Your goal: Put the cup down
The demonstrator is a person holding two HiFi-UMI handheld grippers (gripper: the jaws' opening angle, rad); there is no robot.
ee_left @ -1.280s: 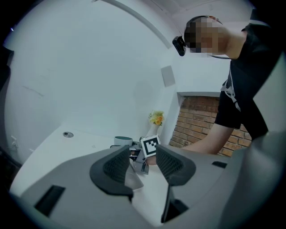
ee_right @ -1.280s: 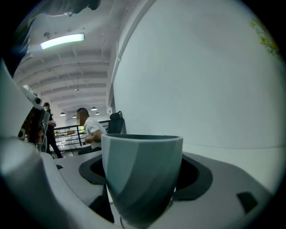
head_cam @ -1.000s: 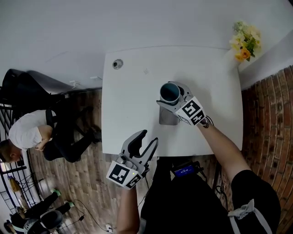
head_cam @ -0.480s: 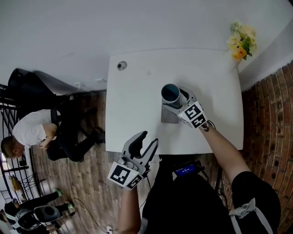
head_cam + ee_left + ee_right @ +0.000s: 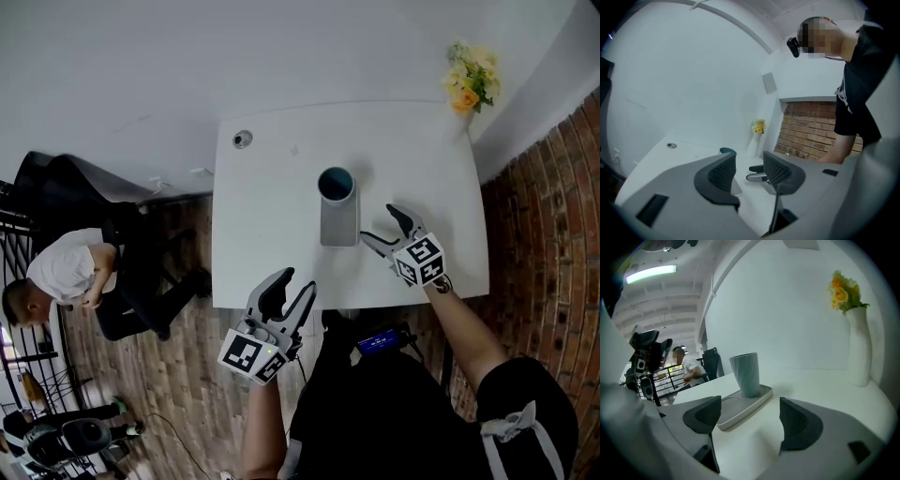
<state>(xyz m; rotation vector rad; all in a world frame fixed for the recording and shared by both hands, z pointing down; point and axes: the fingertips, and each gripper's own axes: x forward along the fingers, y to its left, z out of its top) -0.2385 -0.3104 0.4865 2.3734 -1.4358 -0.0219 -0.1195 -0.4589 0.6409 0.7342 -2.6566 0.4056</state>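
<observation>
The cup (image 5: 337, 185) stands upright on the far end of a grey tray (image 5: 740, 411) near the middle of the white table (image 5: 272, 206), so putting it down looks finished. My right gripper (image 5: 380, 225) sits at the cup's 4 o'clock, fingers spread and empty. A second ago they clasped the cup; now they have let go and drawn back. My left gripper (image 5: 292, 283), at 7 o'clock off the table's edge, stays spread, holding nothing.
</observation>
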